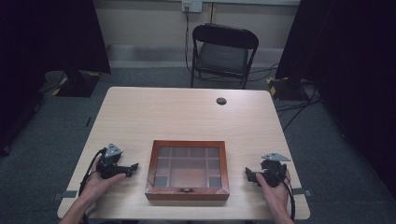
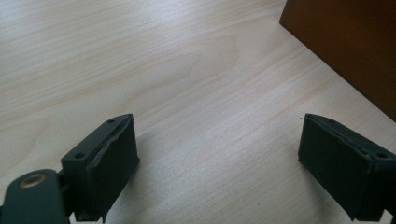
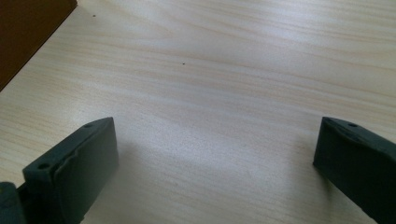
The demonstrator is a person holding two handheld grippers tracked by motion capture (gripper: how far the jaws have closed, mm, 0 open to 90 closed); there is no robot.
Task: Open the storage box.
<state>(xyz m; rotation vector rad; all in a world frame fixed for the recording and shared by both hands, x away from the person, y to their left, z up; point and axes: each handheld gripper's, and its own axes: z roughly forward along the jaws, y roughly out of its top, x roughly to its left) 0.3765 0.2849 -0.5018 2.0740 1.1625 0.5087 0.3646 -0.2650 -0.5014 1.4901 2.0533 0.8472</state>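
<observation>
A person's two hands rest on a pale wooden table (image 1: 187, 112), each holding one two-jaw gripper, with a single wooden box (image 1: 187, 170) lying flat between them near the table's front edge. The left gripper (image 1: 132, 168) sits just left of the box and the right gripper (image 1: 249, 174) just right of it, both pointing inward at it and apart from it. Both stand spread wide with bare table between the jaws and nothing pinched, as the two gripper views show. The box has a glass-panelled lid, closed, with one small metal clasp (image 1: 186, 190) at the middle of its front wall. Dim compartments show through the glass, roughly a dozen, but their exact count and contents are too dark to make out. In the left gripper view the box (image 2: 355, 46) is cut off at the upper right corner; in the right gripper view a sliver of it (image 3: 28, 32) shows at the upper left. The person's forearms are cut off at the bottom of the high view. One black folding chair (image 1: 223, 53) stands beyond the table, and one dark round cable hole (image 1: 221, 101) marks the far side
</observation>
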